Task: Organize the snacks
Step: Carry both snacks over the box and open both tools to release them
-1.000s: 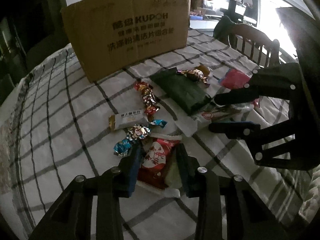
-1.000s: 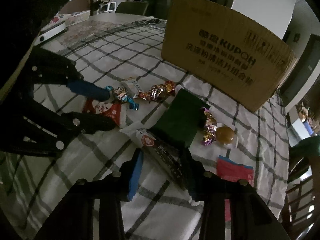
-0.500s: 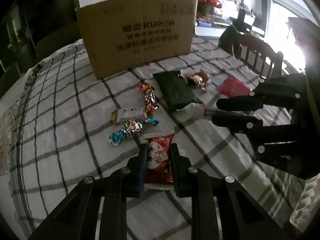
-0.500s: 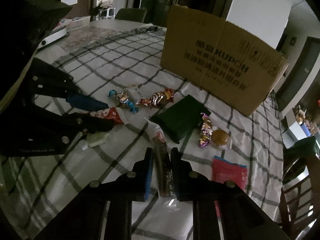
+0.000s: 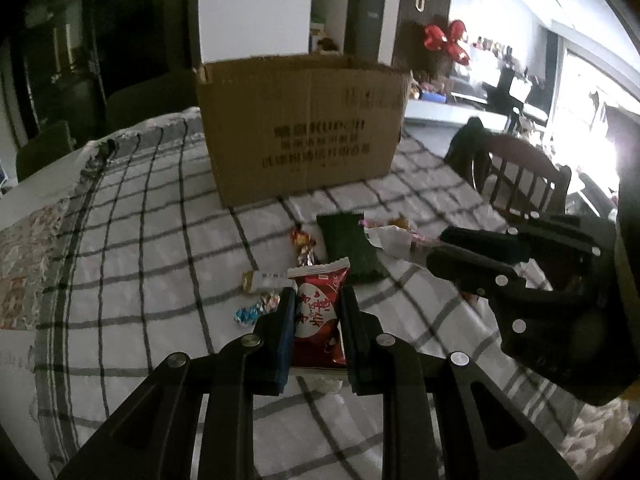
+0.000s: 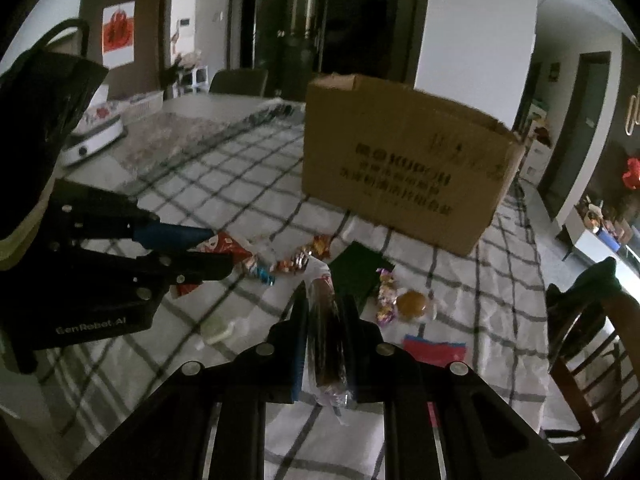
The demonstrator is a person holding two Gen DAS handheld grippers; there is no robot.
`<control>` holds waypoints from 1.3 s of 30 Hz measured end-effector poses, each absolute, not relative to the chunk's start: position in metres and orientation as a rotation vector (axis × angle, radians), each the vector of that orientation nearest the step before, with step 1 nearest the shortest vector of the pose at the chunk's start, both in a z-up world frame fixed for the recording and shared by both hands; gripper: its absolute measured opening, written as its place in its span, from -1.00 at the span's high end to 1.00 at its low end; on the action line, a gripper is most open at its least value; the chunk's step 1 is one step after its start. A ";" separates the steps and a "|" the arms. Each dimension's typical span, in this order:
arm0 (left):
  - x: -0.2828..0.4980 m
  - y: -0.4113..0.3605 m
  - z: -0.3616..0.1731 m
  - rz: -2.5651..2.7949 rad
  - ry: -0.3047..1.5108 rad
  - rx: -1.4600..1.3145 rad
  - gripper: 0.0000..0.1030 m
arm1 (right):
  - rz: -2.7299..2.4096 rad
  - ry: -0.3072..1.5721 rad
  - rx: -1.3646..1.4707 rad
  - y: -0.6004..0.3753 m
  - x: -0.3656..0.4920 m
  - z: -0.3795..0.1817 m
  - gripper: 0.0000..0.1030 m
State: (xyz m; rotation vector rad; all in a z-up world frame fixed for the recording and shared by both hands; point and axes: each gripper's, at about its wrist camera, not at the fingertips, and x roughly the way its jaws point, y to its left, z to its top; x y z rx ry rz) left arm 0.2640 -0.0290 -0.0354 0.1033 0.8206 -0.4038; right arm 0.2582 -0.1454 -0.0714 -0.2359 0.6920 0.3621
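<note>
My left gripper (image 5: 318, 312) points forward and down, its jaws pressed on a red packet (image 5: 318, 316) held upright between the pads. My right gripper (image 6: 324, 320) sits just to the right of it, angled down the same way, its jaws clamped nearly together on a dark, clear-wrapped bar (image 6: 324, 328). Both hang clear of the surface.

We are in a home dining room: a checked tablecloth (image 5: 160, 240) on the table, wooden chairs (image 5: 520, 176), red door decorations (image 6: 118, 34).
</note>
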 end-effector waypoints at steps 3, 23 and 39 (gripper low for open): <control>0.264 -0.031 -0.023 -0.387 0.791 0.084 0.57 | 0.350 0.668 -0.218 -0.151 0.257 -0.062 0.67; 0.309 -0.044 0.055 -0.365 0.569 0.053 0.57 | 0.251 0.464 -0.088 -0.182 0.290 0.007 0.67; 0.377 -0.047 0.092 -0.357 0.487 0.057 0.57 | 0.214 0.338 -0.130 -0.187 0.346 0.054 0.67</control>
